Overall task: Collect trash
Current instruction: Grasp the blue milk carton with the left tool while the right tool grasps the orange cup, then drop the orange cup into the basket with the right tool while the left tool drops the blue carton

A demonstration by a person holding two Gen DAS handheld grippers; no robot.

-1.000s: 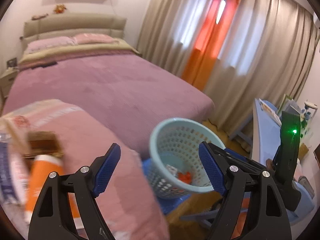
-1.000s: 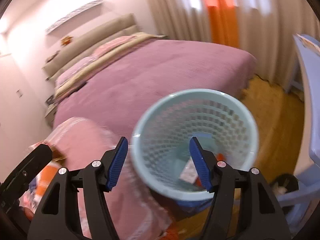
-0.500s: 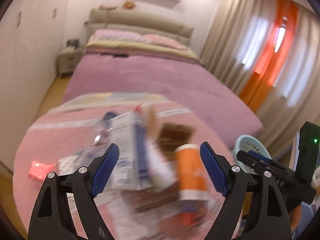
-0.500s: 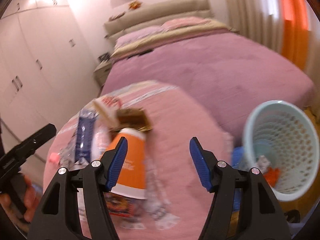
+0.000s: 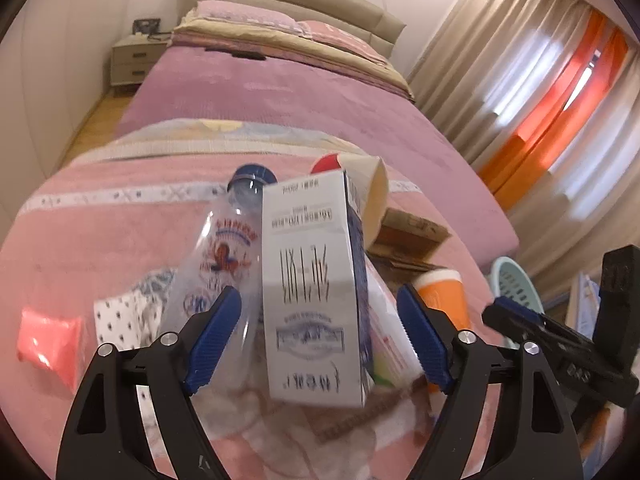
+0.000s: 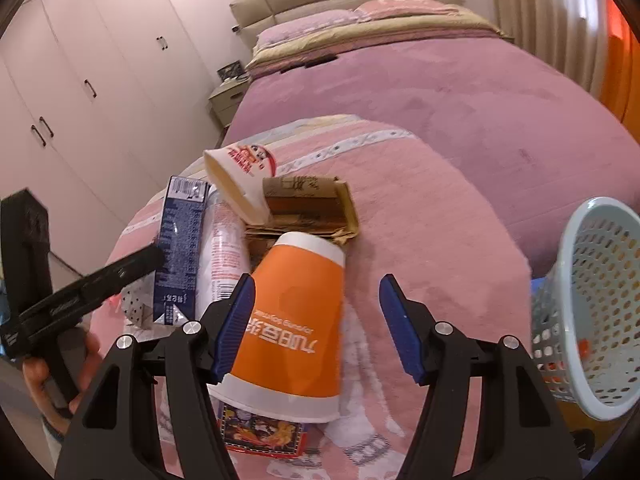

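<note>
On the pink blanket (image 6: 420, 216) ahead of us lies the trash pile. Our left gripper (image 5: 320, 340) stands wide open around a white milk carton (image 5: 312, 280) beside a clear bottle (image 5: 216, 264), gripping nothing. Our right gripper (image 6: 316, 324) stands open about an orange paper cup (image 6: 296, 320), pads apart from it. At our right sits the pale blue basket (image 6: 592, 300).

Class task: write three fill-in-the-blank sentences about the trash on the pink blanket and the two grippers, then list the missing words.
1. The orange cup lies on its ____.
2. The right gripper is ____ around the cup.
3. The basket is pale ____.

Missing words: side; open; blue
</note>
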